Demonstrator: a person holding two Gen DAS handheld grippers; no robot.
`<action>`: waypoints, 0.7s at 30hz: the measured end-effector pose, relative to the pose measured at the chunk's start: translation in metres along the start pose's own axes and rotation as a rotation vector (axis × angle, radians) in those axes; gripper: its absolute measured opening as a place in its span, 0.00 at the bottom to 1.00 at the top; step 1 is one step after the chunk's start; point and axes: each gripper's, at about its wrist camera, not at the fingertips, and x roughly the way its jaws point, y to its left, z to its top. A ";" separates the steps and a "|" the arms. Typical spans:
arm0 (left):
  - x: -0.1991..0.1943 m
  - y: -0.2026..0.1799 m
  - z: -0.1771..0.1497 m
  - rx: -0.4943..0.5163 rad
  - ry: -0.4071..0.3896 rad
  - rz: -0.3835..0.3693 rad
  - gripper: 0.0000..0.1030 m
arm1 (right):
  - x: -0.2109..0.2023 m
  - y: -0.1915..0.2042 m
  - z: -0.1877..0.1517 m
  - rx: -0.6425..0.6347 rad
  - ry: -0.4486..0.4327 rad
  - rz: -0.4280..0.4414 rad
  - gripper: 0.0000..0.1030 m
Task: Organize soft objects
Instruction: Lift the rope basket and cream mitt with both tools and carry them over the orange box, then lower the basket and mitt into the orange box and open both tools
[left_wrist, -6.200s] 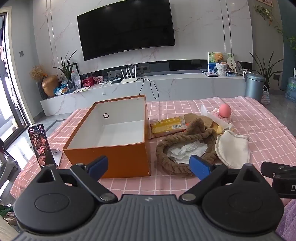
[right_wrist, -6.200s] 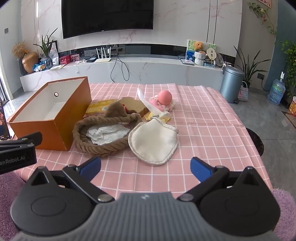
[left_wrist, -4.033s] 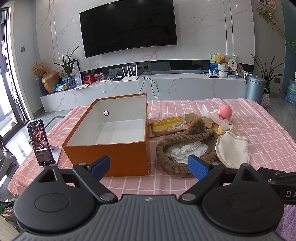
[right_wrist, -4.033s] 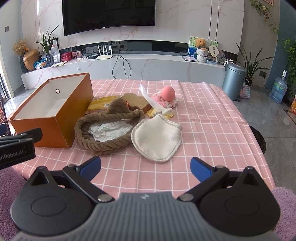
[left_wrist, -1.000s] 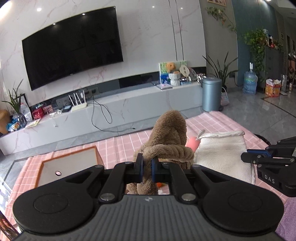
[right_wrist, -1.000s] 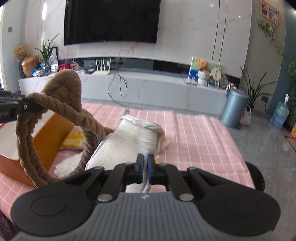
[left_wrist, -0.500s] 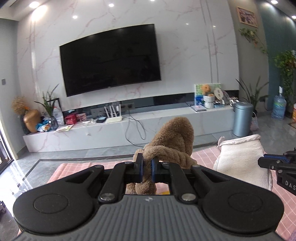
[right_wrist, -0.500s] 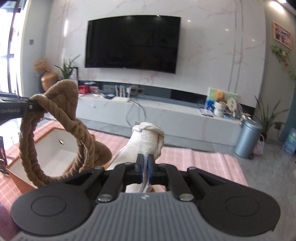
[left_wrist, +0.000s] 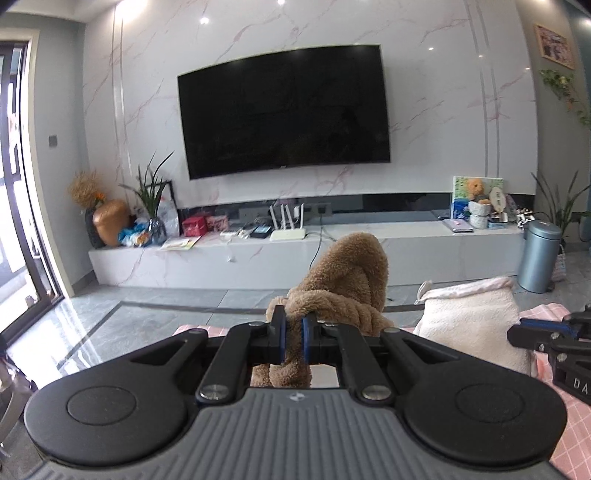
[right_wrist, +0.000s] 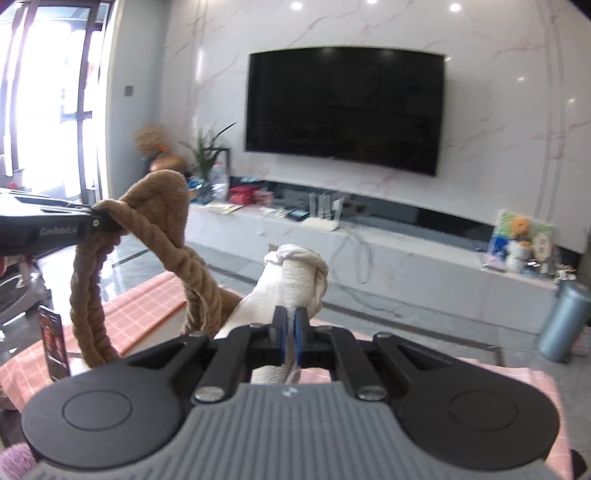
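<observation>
Brown headband: a plush twisted brown headband (left_wrist: 345, 291) hung off the table, its braid pinched between the left gripper (left_wrist: 291, 334) pads
Left gripper: jaws clamped tight on the braid, held high, pointing toward the TV wall and tipped slightly downward
Cream cloth: a fleecy cream cloth (right_wrist: 291, 284) dangled from the right gripper (right_wrist: 291, 338)
Right gripper: jaws nearly touching, nipping the cloth's edge, raised level with the left one
Spacing: headband and cloth hung side by side, near each other; contact unclear
Below: pink checked tablecloth (right_wrist: 147, 302), with a phone (right_wrist: 53, 341) standing at its left edge
Beyond: black television (left_wrist: 284, 110) above a marble console (left_wrist: 258, 258); grey bin (left_wrist: 537, 254) at the right
</observation>
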 end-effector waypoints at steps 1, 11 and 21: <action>0.009 0.007 0.000 0.002 0.011 0.011 0.09 | 0.012 0.005 0.002 -0.003 0.015 0.016 0.01; 0.093 0.049 -0.043 -0.078 0.234 -0.035 0.09 | 0.128 0.054 -0.023 -0.127 0.222 0.093 0.01; 0.161 0.048 -0.092 -0.080 0.439 -0.031 0.09 | 0.217 0.062 -0.053 -0.209 0.409 0.081 0.01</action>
